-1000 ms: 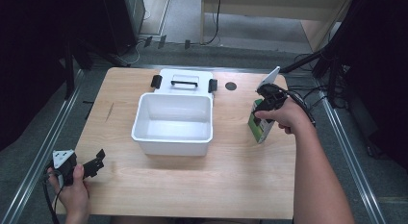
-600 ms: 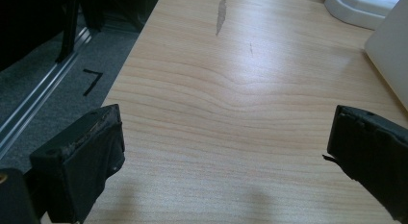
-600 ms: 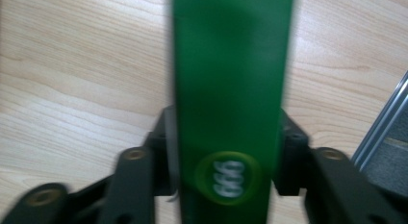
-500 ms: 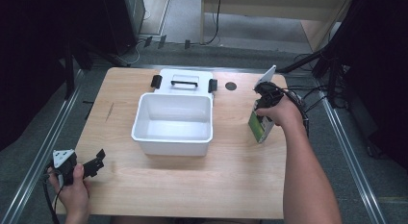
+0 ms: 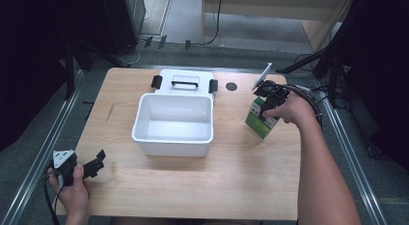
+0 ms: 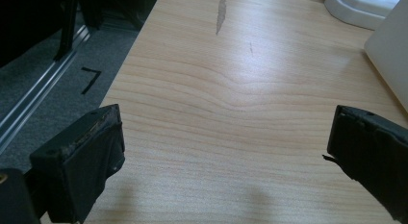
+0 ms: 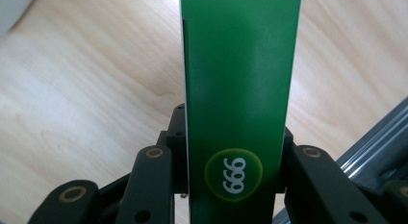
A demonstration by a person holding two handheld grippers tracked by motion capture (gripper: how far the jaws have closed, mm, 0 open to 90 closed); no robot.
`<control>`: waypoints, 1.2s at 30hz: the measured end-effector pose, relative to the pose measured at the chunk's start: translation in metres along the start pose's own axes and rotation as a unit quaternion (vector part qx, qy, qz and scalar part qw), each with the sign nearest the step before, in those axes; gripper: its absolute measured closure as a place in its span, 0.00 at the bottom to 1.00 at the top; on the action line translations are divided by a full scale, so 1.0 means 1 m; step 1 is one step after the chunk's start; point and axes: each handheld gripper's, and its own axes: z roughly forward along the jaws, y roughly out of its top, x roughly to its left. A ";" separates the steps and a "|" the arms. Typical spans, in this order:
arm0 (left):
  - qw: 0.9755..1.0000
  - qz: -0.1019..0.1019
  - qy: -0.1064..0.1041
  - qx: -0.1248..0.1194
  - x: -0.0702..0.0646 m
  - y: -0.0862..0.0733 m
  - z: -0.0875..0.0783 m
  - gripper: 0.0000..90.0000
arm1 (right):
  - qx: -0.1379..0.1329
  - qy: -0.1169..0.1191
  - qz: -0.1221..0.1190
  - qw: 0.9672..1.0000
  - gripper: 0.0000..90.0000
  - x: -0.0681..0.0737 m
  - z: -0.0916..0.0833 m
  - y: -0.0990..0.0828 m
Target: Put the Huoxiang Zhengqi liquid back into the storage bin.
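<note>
A green and white carton hangs tilted just above the right side of the table, with my right gripper shut on it from above. In the right gripper view the carton's green side runs up the middle, and both black jaws of the right gripper press on its flanks. My left gripper rests at the table's front left corner, held by a hand. Its jaws stand wide apart over bare wood in the left gripper view, with nothing between them.
An open white bin stands mid-table, with its white lid and black latches lying just behind it. A small dark round spot marks the wood near the back. Metal rails run along both table sides.
My right gripper has closed on the carton and risen slightly with it. The left hand and its gripper have stayed where they were.
</note>
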 end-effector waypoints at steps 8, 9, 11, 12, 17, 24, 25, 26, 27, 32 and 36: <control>1.000 0.000 -0.001 0.003 0.001 0.000 0.000 0.00 | -0.021 -0.007 -0.118 0.993 0.73 0.021 -0.026 0.006; 1.000 0.000 -0.001 0.003 0.001 0.000 0.000 0.00 | -0.027 -0.006 -0.131 0.991 0.73 0.026 -0.032 0.007; 1.000 0.000 0.000 0.004 0.001 0.000 0.000 0.00 | -0.029 0.005 -0.145 0.989 0.73 0.031 -0.040 0.009; 1.000 -0.001 0.000 0.004 0.001 0.000 0.000 0.00 | -0.032 0.010 -0.161 0.986 0.73 0.037 -0.049 0.011; 1.000 -0.009 0.000 0.007 0.002 0.001 0.001 0.00 | -0.037 -0.001 -0.189 0.981 0.73 0.047 -0.064 0.018; 1.000 -0.012 -0.001 0.005 0.003 0.001 0.001 0.00 | -0.046 0.004 -0.250 0.967 0.73 0.064 -0.087 0.029; 1.000 -0.012 -0.001 0.006 0.003 0.001 0.001 0.00 | -0.045 0.002 -0.264 0.964 0.73 0.066 -0.089 0.030; 1.000 -0.012 0.000 0.006 0.003 0.001 0.001 0.00 | -0.043 0.000 -0.268 0.962 0.73 0.068 -0.092 0.031; 1.000 -0.012 0.000 0.007 0.003 0.001 0.001 0.00 | -0.043 -0.004 -0.277 0.960 0.73 0.070 -0.095 0.033; 1.000 -0.012 0.000 0.007 0.003 0.001 0.001 0.00 | -0.055 -0.003 -0.293 0.954 0.73 0.077 -0.111 0.038; 1.000 -0.011 0.001 0.008 0.002 0.001 0.001 0.00 | -0.066 -0.002 -0.303 0.951 0.73 0.084 -0.118 0.044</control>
